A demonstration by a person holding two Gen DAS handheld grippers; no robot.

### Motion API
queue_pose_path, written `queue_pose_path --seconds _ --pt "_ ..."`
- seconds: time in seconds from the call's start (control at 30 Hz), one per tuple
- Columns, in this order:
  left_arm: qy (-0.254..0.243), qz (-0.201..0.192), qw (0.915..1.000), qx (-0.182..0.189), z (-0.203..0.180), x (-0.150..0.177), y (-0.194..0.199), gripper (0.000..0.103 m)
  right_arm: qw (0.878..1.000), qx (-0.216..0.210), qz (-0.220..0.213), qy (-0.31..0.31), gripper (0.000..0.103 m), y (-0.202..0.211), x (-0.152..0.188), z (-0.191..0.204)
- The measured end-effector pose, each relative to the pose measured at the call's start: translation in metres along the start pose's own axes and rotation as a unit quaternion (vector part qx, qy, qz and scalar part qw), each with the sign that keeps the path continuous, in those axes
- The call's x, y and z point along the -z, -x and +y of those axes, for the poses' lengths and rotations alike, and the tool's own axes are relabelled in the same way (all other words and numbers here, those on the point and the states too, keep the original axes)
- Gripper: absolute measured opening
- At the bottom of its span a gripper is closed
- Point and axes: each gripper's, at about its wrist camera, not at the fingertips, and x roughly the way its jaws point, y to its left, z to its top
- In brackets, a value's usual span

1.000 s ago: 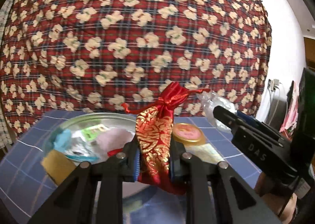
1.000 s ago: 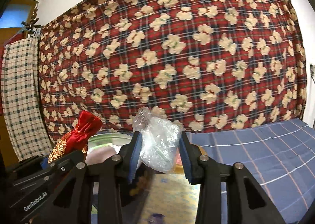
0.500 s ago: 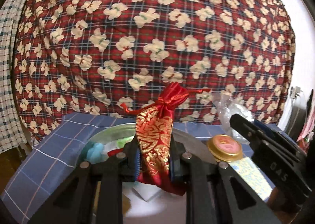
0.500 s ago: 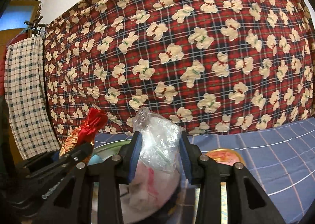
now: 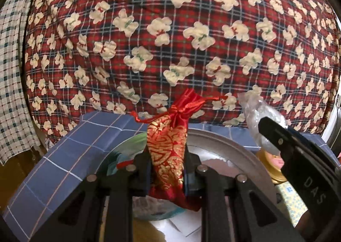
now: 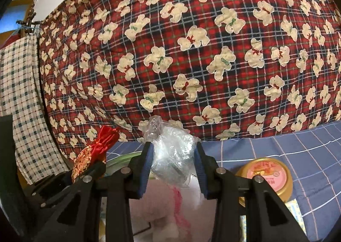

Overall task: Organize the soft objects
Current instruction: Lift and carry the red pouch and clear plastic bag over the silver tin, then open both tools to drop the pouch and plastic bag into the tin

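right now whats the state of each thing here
red and gold drawstring pouch: cinched shut, held upright
crumpled clear plastic bag: clamped, off the table
left gripper: shut on pouch
right gripper: shut on bag
gold round tin: lid on

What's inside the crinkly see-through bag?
The clear plastic bag, held in the right gripper, shows only crumpled, shiny folds. Whether anything sits inside is hidden by the wrinkles.

Warm indoor light, colours saturated; strong fisheye bending, dark vignetted corners; foreground slightly soft.
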Motion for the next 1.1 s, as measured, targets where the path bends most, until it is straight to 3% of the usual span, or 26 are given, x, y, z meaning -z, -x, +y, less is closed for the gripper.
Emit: queue_pose_path --seconds 0.27,0.57,0.83,0.97,1.1 --pt "0.003 0.034 0.9990 -0.028 0.005 0.000 -0.016 0.020 0.999 0.012 0.037 -0.006 0.041 -0.030 0.001 0.000" --pt "-0.043 0.058 0.9927 -0.097 0.007 0.005 -0.025 0.020 0.998 -0.006 0.059 -0.011 0.041 -0.038 0.002 -0.003" --pt "-0.053 0.075 0.9902 -0.105 0.010 0.009 -0.031 0.020 0.993 -0.005 0.117 0.013 0.041 -0.057 0.002 0.006" --pt "-0.058 0.079 0.9894 -0.107 0.008 0.008 -0.033 0.020 0.992 -0.008 0.125 0.013 0.041 -0.060 0.003 0.006" --pt "-0.060 0.083 0.9888 -0.108 0.007 0.009 -0.034 0.034 0.989 -0.027 0.144 -0.002 0.049 -0.065 0.004 0.004"
